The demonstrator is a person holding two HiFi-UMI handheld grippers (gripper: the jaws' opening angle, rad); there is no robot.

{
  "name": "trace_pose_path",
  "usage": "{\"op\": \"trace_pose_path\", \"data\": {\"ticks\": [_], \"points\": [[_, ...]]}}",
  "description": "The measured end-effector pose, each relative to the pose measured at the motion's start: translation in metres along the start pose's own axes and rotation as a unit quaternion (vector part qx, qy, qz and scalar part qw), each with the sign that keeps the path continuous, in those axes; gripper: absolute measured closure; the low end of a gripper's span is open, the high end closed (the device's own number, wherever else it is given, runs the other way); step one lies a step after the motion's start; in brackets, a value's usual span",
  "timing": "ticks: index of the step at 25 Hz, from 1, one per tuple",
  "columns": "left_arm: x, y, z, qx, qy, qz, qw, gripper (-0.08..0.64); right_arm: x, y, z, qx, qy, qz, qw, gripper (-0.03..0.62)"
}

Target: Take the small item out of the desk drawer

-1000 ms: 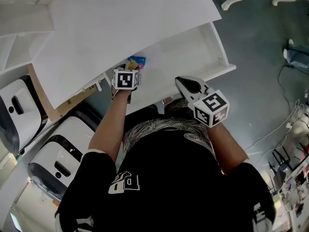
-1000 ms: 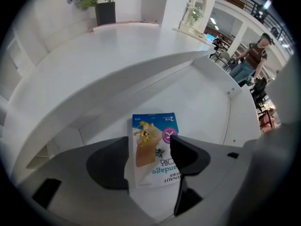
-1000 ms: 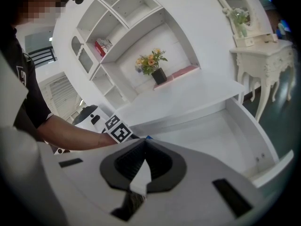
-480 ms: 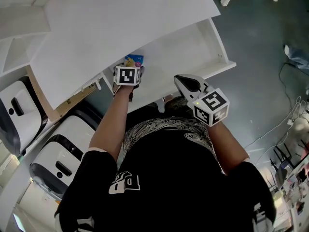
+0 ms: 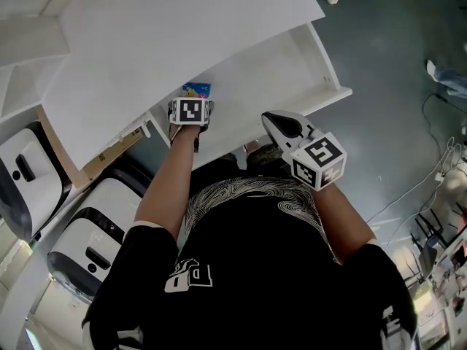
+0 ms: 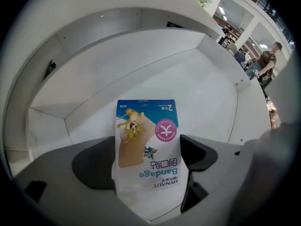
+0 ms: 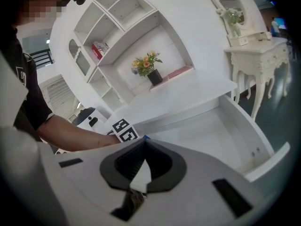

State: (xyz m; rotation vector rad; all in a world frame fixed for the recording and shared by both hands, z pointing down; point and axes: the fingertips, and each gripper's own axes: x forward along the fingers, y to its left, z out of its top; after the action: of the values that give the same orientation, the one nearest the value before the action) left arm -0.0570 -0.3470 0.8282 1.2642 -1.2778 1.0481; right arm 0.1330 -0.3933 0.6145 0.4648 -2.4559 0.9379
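A small bandage packet (image 6: 146, 145), blue and white with a cartoon print, lies flat on the floor of the open white desk drawer (image 6: 117, 69). My left gripper (image 6: 148, 150) reaches into the drawer; its jaws are opening, one dark pad on each side of the packet, not pressing it. From the head view the packet (image 5: 197, 90) peeks out just beyond the left gripper's marker cube (image 5: 191, 111). My right gripper (image 7: 140, 144) is shut on nothing and hangs above the drawer's front edge (image 5: 321, 99), to the right of the left one.
The white desk top (image 5: 182, 28) overhangs the back of the drawer. Shelves with a flower pot (image 7: 151, 69) rise behind the desk. Two white machines (image 5: 87, 246) stand on the floor at the left. A white ornate table (image 7: 254, 55) stands at the right.
My left gripper has pushed a little further into the drawer, over the packet, so less of the packet shows beyond the cube. The right gripper has stayed where it was.
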Motion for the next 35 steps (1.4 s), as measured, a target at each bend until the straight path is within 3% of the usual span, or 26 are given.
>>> {"op": "trace_pose_path", "data": {"ticks": [14,20,28,35], "points": [[-0.01,-0.003,-0.006,-0.003,0.005,-0.006,1.0,0.141,-0.008,0.013,0.001,-0.003,-0.008,-0.005,1.0,0.583],[-0.029,-0.015,-0.005,0.037,-0.006,-0.024,0.999,0.14,-0.013,0.019,0.006,-0.008,-0.018,-0.016,1.0,0.583],[-0.077,-0.03,-0.003,0.08,-0.046,-0.072,0.9932,0.141,-0.006,0.056,0.015,-0.017,-0.041,-0.032,0.999,0.583],[-0.141,-0.041,-0.003,0.106,-0.116,-0.141,0.9774,0.14,-0.004,0.094,0.027,-0.027,-0.069,-0.052,0.996,0.583]]}}
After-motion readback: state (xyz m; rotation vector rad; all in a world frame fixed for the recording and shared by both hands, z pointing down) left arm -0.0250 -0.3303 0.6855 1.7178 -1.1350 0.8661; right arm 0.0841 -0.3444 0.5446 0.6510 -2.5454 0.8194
